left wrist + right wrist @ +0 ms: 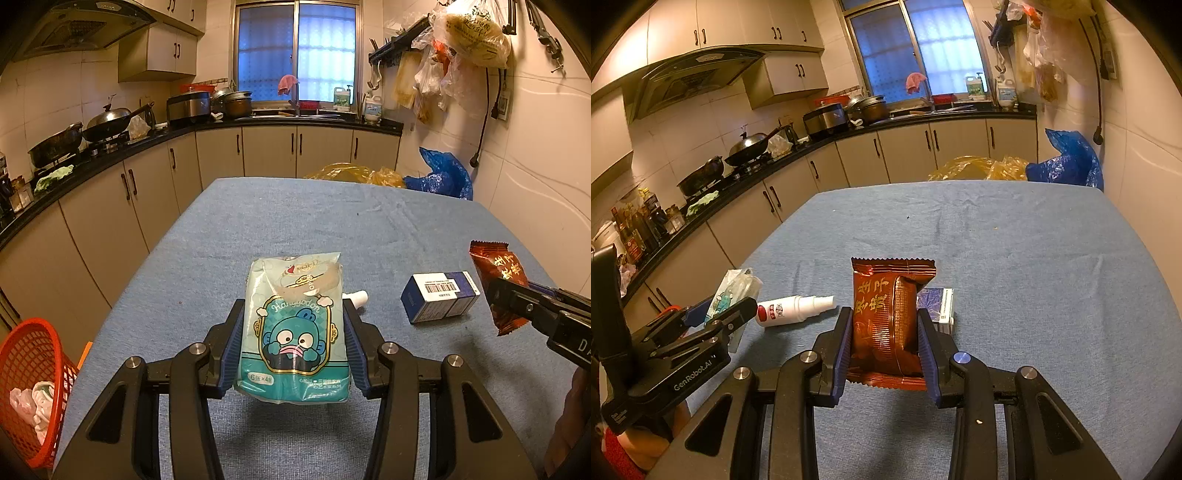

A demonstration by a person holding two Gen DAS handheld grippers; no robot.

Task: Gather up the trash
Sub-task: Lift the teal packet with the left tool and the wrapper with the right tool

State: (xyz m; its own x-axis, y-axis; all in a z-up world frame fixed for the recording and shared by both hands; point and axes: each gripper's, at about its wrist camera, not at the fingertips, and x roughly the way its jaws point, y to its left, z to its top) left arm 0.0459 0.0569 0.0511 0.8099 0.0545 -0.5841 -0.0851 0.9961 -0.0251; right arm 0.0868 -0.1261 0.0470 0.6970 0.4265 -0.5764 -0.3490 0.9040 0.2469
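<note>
I see the table (295,221), covered in blue cloth, filling most of both wrist views, with kitchen cabinets running along its left and far sides. Off its near left corner, low on the floor, stands the red basket (31,387) with some crumpled pale trash already in it.

My left hand-held gripper (293,339) sits over the near middle of the table, and its blue-padded fingers are clamped on the sides of a teal tissue pack (295,332) printed with a cartoon fish. The pack stands upright between the pads, its lower edge lifted clear of the cloth and casting a shadow below. In the right wrist view I see this same gripper at the left, with the pack edge-on in its grip.

My right hand-held gripper (884,343) is to the right of the left one, its fingers closed on a brown snack wrapper (890,325) with gold characters; the wrapper is held upright, pinched at both sides, raised off the table.

Just beyond and right of the wrapper lies a small blue-and-white box (441,301) flat on the cloth, barcode up. Between the two grippers a white spray bottle (796,310) with a red label lies on its side, nozzle pointing right, partly hidden behind the tissue pack in the left wrist view.
</note>
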